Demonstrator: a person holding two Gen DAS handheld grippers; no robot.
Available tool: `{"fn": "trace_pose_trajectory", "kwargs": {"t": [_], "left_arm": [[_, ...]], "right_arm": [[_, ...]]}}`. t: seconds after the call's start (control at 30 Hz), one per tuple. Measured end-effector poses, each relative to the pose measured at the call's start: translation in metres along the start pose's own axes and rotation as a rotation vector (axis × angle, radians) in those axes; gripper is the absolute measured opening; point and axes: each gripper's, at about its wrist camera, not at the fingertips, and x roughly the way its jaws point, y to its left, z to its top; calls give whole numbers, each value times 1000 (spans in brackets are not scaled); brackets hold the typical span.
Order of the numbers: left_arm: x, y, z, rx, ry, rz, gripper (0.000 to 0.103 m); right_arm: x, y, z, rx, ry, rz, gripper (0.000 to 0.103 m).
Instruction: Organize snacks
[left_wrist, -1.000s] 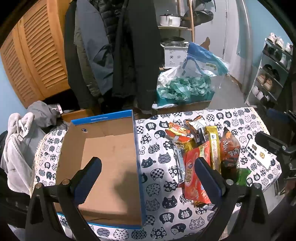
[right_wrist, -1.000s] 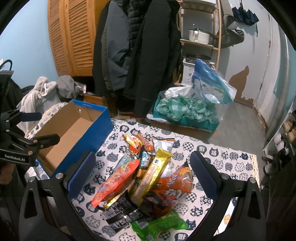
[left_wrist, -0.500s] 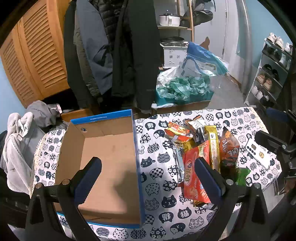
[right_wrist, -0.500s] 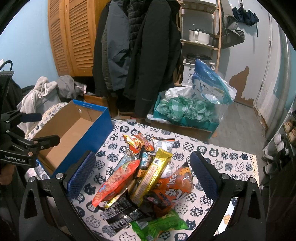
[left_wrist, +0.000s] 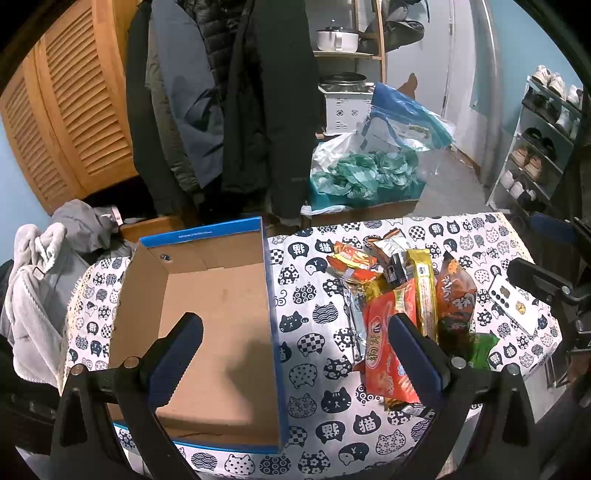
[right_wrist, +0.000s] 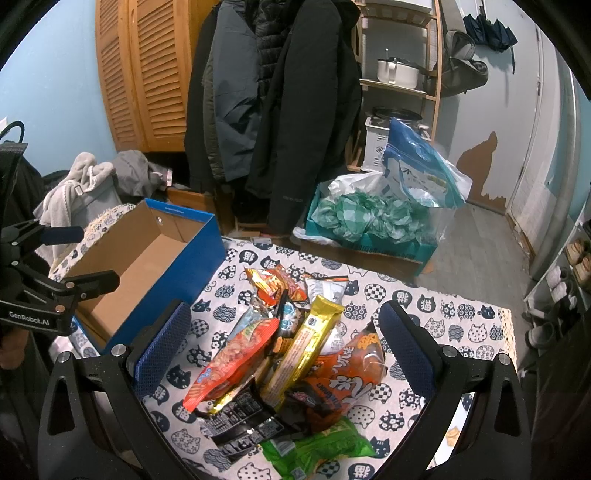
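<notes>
An empty blue cardboard box (left_wrist: 207, 295) stands open on the cat-print tablecloth (left_wrist: 314, 321); it also shows in the right wrist view (right_wrist: 147, 266). A pile of snack packets (left_wrist: 406, 302) lies to its right: a red bag (right_wrist: 232, 358), a gold bar (right_wrist: 306, 347), an orange bag (right_wrist: 351, 373), a black packet (right_wrist: 240, 417), a green packet (right_wrist: 321, 446). My left gripper (left_wrist: 295, 343) is open and empty above the box's right wall. My right gripper (right_wrist: 284, 339) is open and empty above the pile.
A white phone (left_wrist: 513, 302) lies at the table's right side. Coats (left_wrist: 229, 92) hang behind the table. A box of green cloth and plastic bags (left_wrist: 369, 173) sits on the floor behind. A shoe rack (left_wrist: 543, 133) stands at right. Grey clothes (left_wrist: 40, 280) are heaped at left.
Both grippers stay open and nearly still. The left wrist view has drifted very slightly; nothing on the table has moved.
</notes>
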Motion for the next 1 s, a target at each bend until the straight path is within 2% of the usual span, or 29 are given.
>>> {"fn": "trace_pose_trajectory", "kwargs": {"t": [1.0], "left_arm": [[0,0,0,-1,2,-1,102]], "right_arm": [[-1,0,-1,-1,-1,1,100]]}}
